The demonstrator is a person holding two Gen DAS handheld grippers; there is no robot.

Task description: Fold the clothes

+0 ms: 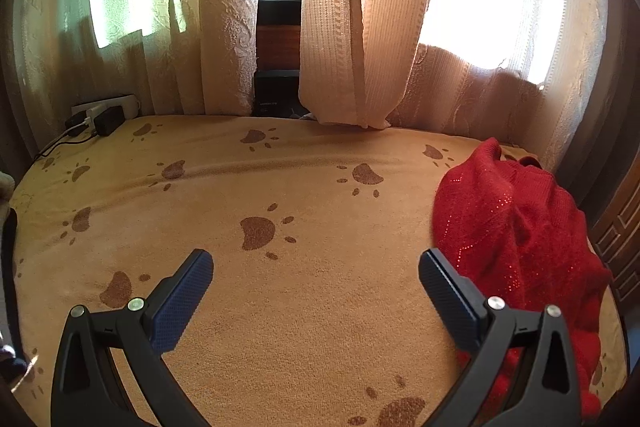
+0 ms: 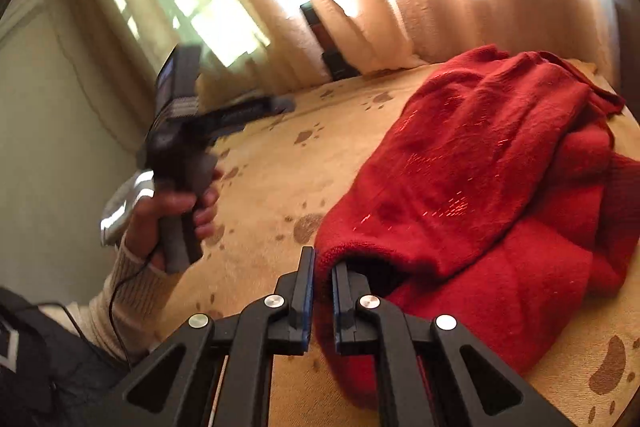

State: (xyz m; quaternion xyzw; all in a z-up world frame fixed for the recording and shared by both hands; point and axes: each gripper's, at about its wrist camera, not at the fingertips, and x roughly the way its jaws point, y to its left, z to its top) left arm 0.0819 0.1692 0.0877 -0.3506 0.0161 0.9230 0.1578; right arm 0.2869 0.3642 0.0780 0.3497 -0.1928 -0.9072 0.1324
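**Desk:** Where was the sweater (image 2: pixel 472 187) when this was taken?

**Photographer:** Heaped at the right side of the blanket (image 1: pixel 312 327), the tan one with paw prints, near the curtains (image 1: pixel 340 27). The right gripper (image 2: pixel 322 263) had its jaws clenched on a rolled red edge at the near end of the heap. The left gripper (image 1: pixel 316 263) hung over bare blanket just beside the sweater, jaws released and holding nothing.

**Desk:** How would it handle?

**Photographer:** Judging by the slumped folds, soft and limp, a fluffy knit with glittery thread. It looked light, likely to sag and drag rather than keep any shape. A second hold on the same edge, well apart from the first, seemed the sensible place, so it could be spread flat.

**Desk:** What couldn't you make out?

**Photographer:** Whether that edge was hem, cuff or collar; the sleeves were buried in the pile. The person's hand (image 2: pixel 180 215) and the left gripper were blurred in the right view. The sweater's lower part was cut off behind the left gripper's finger.
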